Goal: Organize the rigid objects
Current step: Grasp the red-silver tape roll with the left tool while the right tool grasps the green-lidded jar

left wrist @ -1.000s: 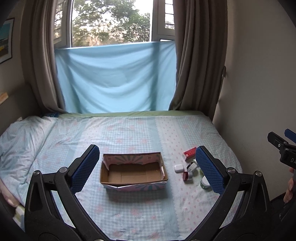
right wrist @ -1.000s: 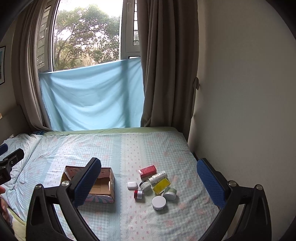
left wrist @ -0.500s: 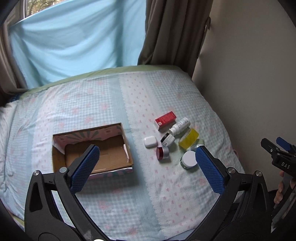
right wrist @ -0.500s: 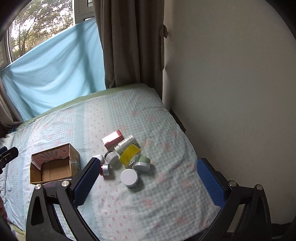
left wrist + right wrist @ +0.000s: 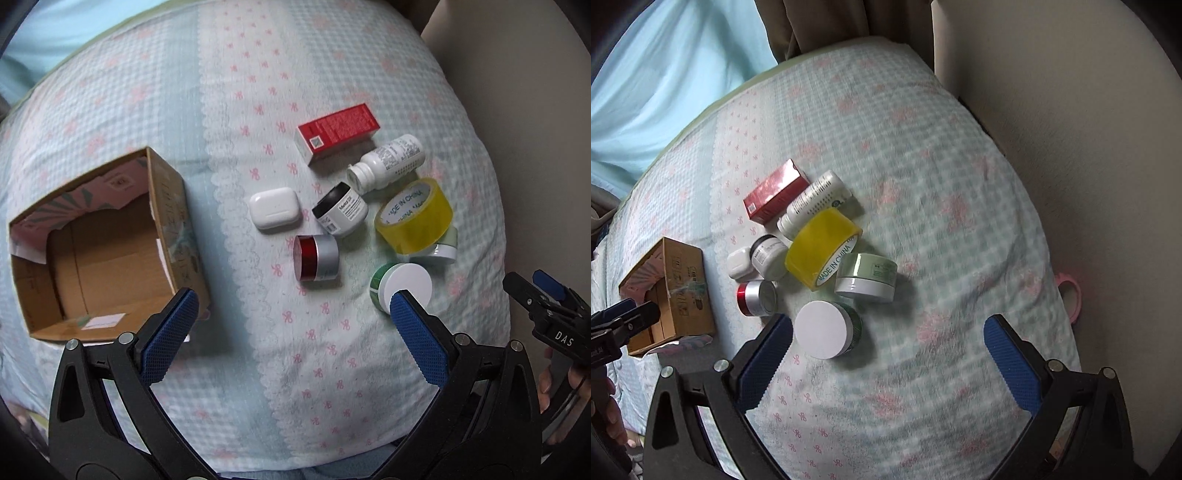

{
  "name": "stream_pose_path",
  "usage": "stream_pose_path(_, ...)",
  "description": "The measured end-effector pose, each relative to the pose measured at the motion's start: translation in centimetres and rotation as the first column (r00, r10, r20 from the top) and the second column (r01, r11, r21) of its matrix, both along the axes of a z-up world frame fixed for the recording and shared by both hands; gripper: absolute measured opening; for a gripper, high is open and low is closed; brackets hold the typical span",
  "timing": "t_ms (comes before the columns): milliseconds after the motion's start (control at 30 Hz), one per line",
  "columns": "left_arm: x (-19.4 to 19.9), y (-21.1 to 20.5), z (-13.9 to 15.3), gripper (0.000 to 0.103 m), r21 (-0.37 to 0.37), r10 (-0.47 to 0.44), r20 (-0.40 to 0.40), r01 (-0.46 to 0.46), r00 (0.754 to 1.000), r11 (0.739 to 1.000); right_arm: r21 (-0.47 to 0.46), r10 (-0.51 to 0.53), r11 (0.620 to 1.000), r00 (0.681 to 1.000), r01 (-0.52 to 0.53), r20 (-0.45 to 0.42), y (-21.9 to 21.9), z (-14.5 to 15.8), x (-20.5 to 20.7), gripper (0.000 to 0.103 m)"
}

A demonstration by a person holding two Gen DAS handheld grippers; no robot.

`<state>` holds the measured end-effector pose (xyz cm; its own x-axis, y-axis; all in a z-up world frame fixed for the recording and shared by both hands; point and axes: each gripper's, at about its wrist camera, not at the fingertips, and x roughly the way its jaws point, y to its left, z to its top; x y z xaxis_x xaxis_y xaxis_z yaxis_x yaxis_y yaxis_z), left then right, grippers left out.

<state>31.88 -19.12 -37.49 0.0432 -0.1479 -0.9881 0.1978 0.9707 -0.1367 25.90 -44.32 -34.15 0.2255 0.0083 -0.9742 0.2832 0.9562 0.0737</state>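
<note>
While both claws hang apart and empty above it, the bed (image 5: 332, 55) fills each frame under a checked, bow-printed cover. At middle left of the left wrist view sits the open cardboard box (image 5: 99, 251), nothing visible inside. The left claw (image 5: 291, 332) and right claw (image 5: 886, 354) frame the lower edge. Right of the box cluster the yellow tape roll (image 5: 413, 216), red carton (image 5: 338, 131), white bottle (image 5: 388, 162), four jars and a white earbud case (image 5: 274, 208).

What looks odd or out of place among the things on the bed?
The yellow tape roll sits tilted, propped on the pale green jar. The white bottle and the red-lidded silver jar lie on their sides. Nothing is spilled.
</note>
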Motion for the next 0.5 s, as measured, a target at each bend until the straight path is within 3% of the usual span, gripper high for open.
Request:
stream_pose_path(267,1.2,-2.4,-8.8,0.102,0.093,-0.021,-0.147,0.035,0.989,0.995,0.123,-0.046,0.99,0.985,0.067,-0.167,-0.9,-8.7,3.7,0.103)
stream_pose_path(500,2.6,-3.9,-12.3,0.1,0.112,-0.041,-0.176,0.061,0.984,0.992,0.198,-0.099,0.969,0.966,0.148,-0.24,-1.7,-12.6,5.6,0.103)
